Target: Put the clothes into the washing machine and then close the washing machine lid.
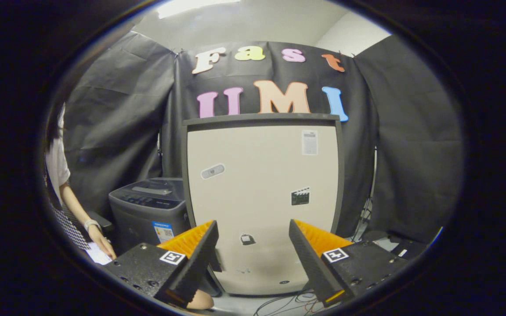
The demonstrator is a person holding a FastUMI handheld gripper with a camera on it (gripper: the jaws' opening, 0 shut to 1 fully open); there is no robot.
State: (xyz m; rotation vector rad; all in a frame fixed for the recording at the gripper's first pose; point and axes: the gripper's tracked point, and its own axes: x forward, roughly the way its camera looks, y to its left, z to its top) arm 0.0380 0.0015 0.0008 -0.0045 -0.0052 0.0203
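The hand-held gripper (pixel 253 245) is spread wide and holds nothing, aimed at the raised lid (pixel 262 197) just ahead of its fingers, probably to line up on the washer. The lid stands upright, so the tub below is open, though its contents are hidden. No clothes can be made out. A smaller washer (pixel 149 210) sits beyond the left finger, beside a person (pixel 66 193).
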